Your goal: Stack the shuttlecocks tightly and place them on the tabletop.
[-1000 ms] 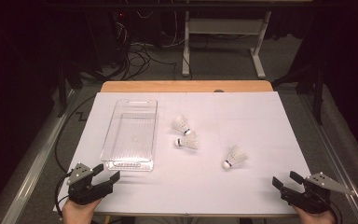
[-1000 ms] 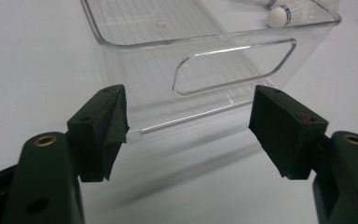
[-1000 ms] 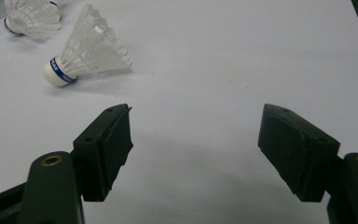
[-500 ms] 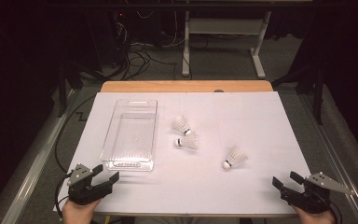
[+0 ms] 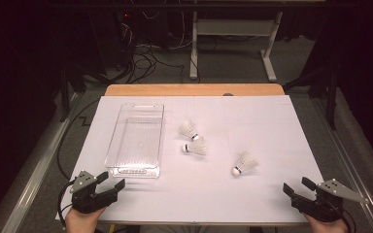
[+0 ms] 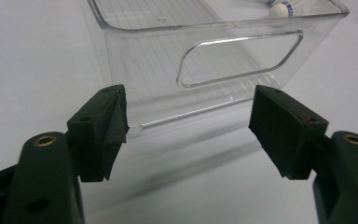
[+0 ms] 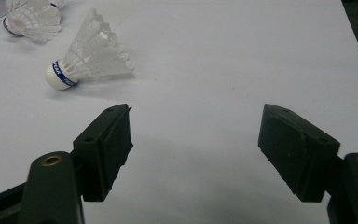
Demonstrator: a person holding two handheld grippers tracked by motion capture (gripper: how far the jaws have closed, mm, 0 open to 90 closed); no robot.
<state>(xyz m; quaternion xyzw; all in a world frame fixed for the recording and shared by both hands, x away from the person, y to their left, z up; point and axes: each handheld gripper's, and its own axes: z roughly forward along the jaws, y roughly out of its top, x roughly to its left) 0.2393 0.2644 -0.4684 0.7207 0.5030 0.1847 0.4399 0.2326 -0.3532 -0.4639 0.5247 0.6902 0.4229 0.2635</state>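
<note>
Three white shuttlecocks lie on the white table: one (image 5: 188, 128) beside the clear plastic bin (image 5: 137, 140), a second (image 5: 194, 147) just below it, a third (image 5: 243, 162) farther right. The bin holds nothing. My left gripper (image 5: 110, 183) rests open at the front left corner, its jaws facing the bin's near end wall (image 6: 200, 70). At the front right edge my right gripper (image 5: 295, 187) stands open, with the nearest shuttlecock (image 7: 91, 53) lying ahead and to its left and another shuttlecock (image 7: 28, 21) beyond.
The white sheet (image 5: 272, 126) covers a wooden table (image 5: 194, 90). Cables and a table frame (image 5: 230, 36) stand on the dark floor behind. A person's hands hold both grippers at the front edge.
</note>
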